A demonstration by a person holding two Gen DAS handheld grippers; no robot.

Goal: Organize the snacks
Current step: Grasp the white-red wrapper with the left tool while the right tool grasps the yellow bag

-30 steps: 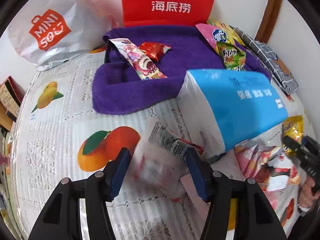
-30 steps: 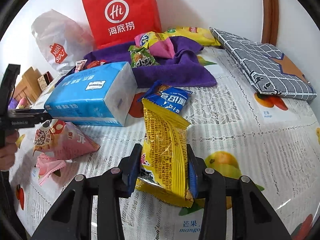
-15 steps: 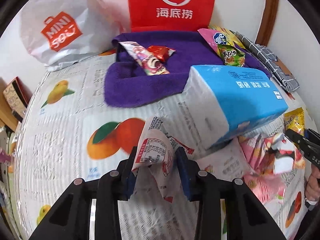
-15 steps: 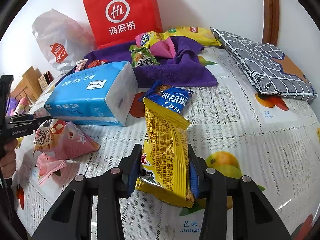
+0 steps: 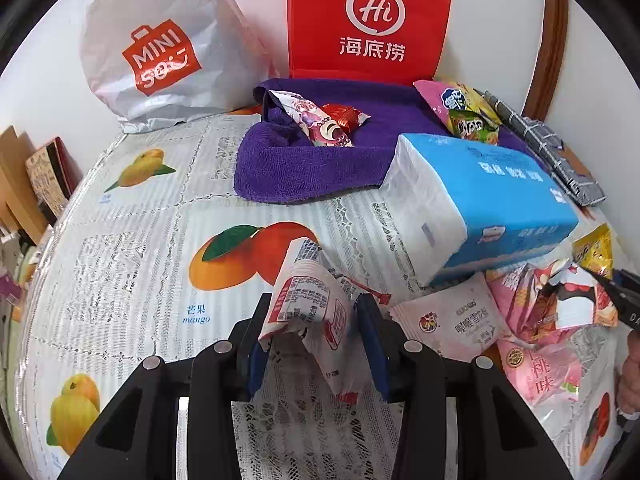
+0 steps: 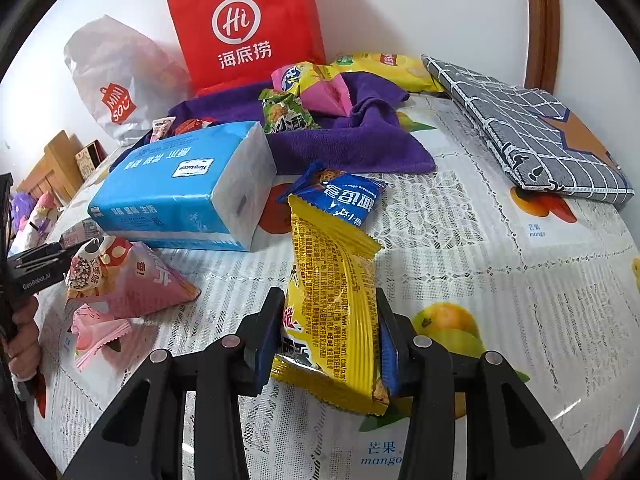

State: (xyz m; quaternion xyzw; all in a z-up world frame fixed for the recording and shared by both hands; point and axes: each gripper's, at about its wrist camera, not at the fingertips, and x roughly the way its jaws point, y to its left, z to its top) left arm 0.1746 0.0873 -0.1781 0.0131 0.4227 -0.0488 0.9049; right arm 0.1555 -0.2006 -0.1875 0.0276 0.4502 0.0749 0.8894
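Between the left claw (image 5: pixel 316 344) pads, white snack packet (image 5: pixel 310 304); yellow packet (image 6: pixel 334 312) in right claw (image 6: pixel 328 344).

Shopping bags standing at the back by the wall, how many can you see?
2. The red paper bag stands behind the purple towel; the white plastic bag slumps beside it, to its left in the left wrist view. More could be hidden outside the frame.

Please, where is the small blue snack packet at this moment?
In the right wrist view, the blue snack packet lies on the tablecloth near the centre, between the purple towel and the yellow packet, right of the tissue pack.
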